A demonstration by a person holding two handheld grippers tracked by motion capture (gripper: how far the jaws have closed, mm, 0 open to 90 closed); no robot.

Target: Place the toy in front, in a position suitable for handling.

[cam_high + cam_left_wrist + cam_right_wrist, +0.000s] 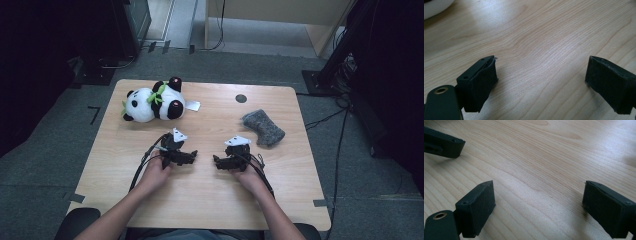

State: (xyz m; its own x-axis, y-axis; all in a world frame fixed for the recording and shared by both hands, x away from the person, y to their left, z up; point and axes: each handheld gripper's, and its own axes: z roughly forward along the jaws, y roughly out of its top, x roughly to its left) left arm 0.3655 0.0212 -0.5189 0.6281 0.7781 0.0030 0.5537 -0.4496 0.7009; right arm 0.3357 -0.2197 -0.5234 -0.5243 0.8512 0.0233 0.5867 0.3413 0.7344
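Nearest the camera, we find the person's forearms entering at the near edge of the table [210,200]. The left gripper [186,158] and right gripper [222,162] rest side by side on the wood, both with jaws spread wide and holding nothing, which we judge a ready posture. The plush panda [152,102] lies on its side towards the table's far left corner, well apart from both grippers. A grey felt piece [264,127] lies at the table's right. The panda's white tag [193,105] bears no writing we can read.
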